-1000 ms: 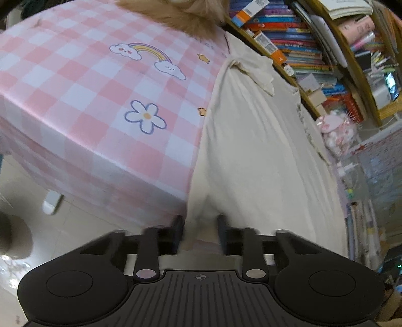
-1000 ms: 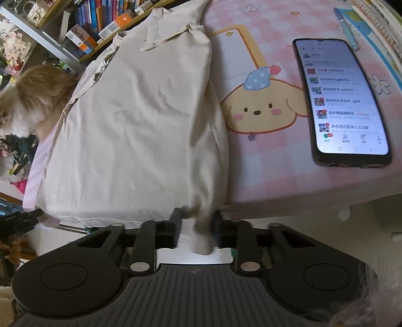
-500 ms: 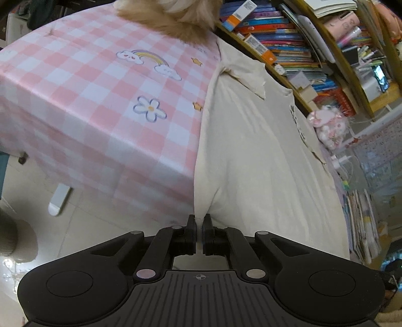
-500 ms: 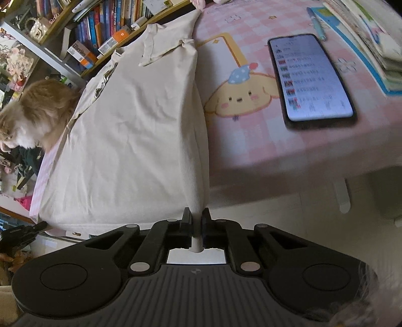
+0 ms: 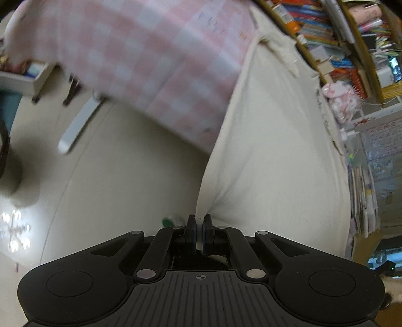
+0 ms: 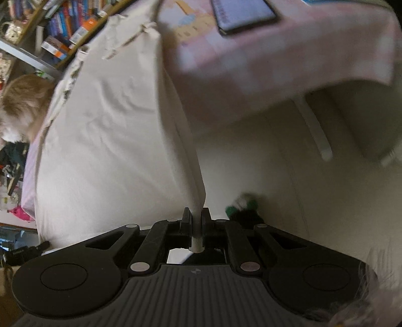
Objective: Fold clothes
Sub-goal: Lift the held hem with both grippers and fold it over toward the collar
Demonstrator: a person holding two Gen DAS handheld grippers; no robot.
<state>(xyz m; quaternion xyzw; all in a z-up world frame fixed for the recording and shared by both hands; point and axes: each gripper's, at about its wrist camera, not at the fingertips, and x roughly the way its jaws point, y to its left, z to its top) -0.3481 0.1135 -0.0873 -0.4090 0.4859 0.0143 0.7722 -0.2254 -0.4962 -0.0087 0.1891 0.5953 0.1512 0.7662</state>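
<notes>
Both grippers have been pulled back and down from the table edge since half a second ago, so that the floor now fills much of each view and the hem has been drawn out past the edge.

At the left, the pink checked tablecloth [image 5: 160, 57] is seen blurred, hanging over the edge of the table, with a white table leg [image 5: 78, 125] below it. The left gripper [image 5: 199, 223] is held with its jaws pressed together on the lower left corner of the cream shirt [image 5: 276, 156], a thin fold of cloth being pinched between the pads. The shirt is stretched from that corner up across the table toward its collar [image 5: 281, 42], which lies near the bookshelf [image 5: 326, 35].

In the right wrist view, a furry tan animal [image 6: 22, 105] is seen at the far left beside the shirt. The right gripper [image 6: 196, 221] is clamped on the lower right corner of the shirt, a rolled bunch of hem being gripped and poking out behind the fingers. Further right, a phone [image 6: 243, 12] is lying on the tablecloth, well apart from the shirt. A small green and dark object [image 6: 243, 206] is seen on the floor just beyond the gripper; what it is cannot be told.
</notes>
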